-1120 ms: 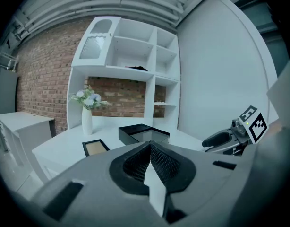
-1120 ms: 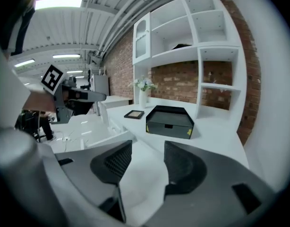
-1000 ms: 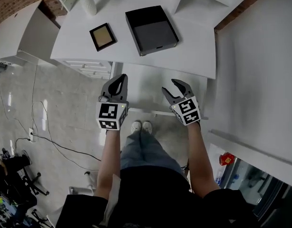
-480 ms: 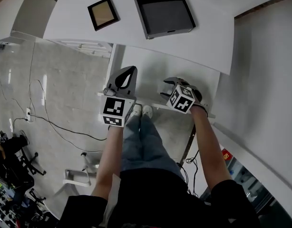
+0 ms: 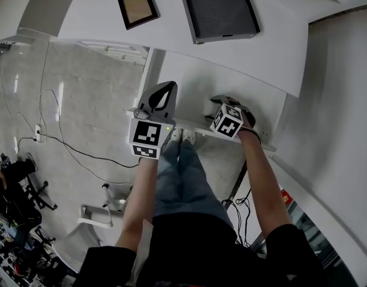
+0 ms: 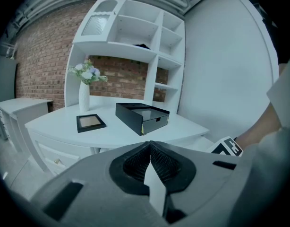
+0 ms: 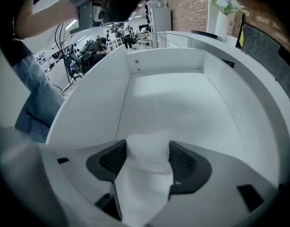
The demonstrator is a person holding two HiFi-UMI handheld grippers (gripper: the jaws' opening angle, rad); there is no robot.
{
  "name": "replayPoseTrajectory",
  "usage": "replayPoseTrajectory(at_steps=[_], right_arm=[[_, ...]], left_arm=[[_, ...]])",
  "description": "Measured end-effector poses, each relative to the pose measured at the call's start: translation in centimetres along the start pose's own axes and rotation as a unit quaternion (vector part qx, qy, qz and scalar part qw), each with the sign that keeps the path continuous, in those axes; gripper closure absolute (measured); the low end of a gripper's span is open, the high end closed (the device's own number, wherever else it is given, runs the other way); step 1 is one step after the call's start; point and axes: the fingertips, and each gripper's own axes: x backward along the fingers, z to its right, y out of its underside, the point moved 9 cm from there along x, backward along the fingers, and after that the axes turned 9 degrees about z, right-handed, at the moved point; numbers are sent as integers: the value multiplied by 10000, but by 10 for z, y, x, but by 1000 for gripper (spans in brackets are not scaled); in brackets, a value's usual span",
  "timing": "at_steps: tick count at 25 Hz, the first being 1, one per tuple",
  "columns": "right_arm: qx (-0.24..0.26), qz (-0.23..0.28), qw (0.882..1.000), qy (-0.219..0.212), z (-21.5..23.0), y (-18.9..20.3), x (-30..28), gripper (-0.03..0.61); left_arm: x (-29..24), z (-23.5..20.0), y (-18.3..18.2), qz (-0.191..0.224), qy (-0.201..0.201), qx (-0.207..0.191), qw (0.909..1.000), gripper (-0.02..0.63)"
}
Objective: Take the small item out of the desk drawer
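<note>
The white desk drawer (image 5: pixel 195 82) stands pulled out below the desk top (image 5: pixel 171 26). My right gripper (image 5: pixel 223 102) is down inside it, its marker cube covering most of the jaws in the head view. In the right gripper view the right gripper (image 7: pixel 147 145) is opening its jaws over the bare white drawer floor (image 7: pixel 183 103), with nothing between them. No small item shows in the drawer. My left gripper (image 5: pixel 165 88) hangs over the drawer's left front corner, shut and empty; in its own view the left gripper (image 6: pixel 150 144) faces the desk.
On the desk top lie a black open box (image 5: pixel 218 8) and a small picture frame (image 5: pixel 138 7). A white wall (image 5: pixel 339 100) closes in on the right. Cables (image 5: pixel 70 151) run over the floor at left. A vase with flowers (image 6: pixel 84 86) stands in front of white shelves.
The right gripper has dropped into the drawer and turned, and its jaws have spread wider. The left gripper stays shut and has shifted slightly forward.
</note>
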Motion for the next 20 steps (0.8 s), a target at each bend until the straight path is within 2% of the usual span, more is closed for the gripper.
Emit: replayPoseTrajectory(at_steps=[7, 13, 17, 20], right_arm=[[-15, -15, 10000, -22, 2, -1, 1, 318], [-45, 127, 9998, 150, 2, -6, 10, 324], [-274, 559, 9966, 536, 4, -19, 37, 325], [-643, 1188, 9853, 1043, 8, -34, 75, 325]], left_arm=[[3, -1, 4, -42, -33, 42, 10000, 604], [4, -1, 1, -7, 38, -7, 10000, 604], [5, 0, -9, 76, 76, -68, 9999, 604], [5, 1, -23, 197, 99, -133, 9997, 604]])
